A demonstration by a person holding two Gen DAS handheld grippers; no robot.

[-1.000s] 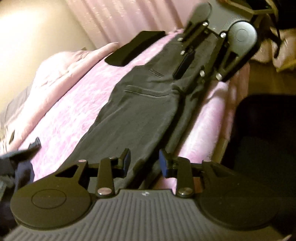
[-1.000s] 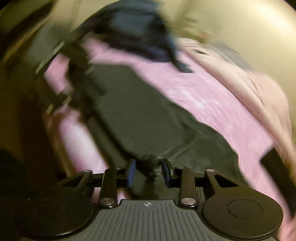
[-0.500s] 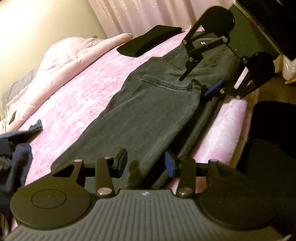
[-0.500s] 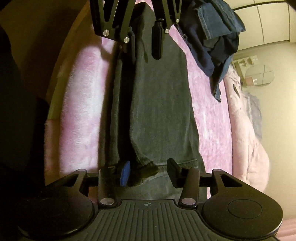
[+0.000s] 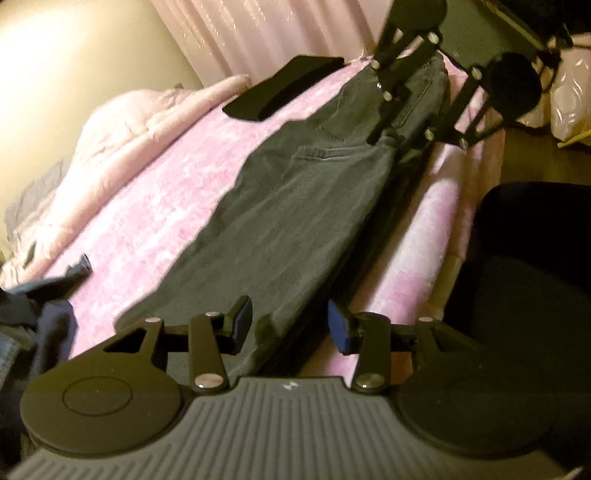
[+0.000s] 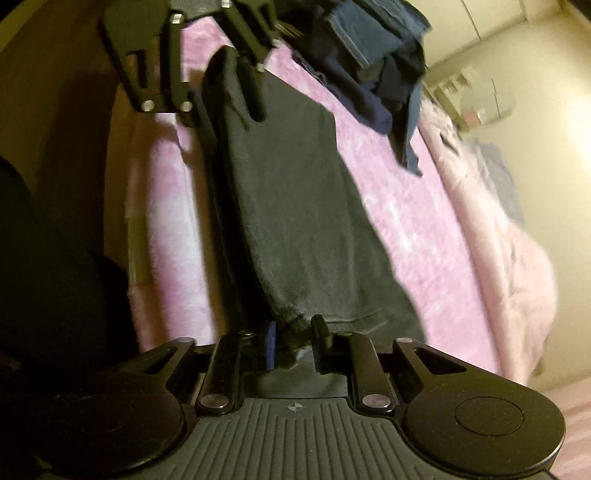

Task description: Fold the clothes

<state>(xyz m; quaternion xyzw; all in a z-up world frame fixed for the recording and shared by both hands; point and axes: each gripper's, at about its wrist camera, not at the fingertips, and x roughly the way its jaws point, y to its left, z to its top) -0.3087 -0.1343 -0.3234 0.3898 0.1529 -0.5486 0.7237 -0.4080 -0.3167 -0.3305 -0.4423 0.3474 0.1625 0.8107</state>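
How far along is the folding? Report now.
Done: jeans halved lengthwise on the bed; one black piece looks folded. In hand: right gripper just closed on a bunch of them; left gripper, just opened, straddles the hem end. Left: cross-folds, then the blue pile.

Pink bed [image 5: 155, 206], sheer curtains [image 5: 258, 33], cream wall [image 5: 74, 55]

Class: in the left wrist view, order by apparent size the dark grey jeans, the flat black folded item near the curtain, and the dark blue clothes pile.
1. Dark grey jeans, clearly largest.
2-3. Unsure: flat black folded item lies farther away, and the frame edge cuts off the dark blue clothes pile.
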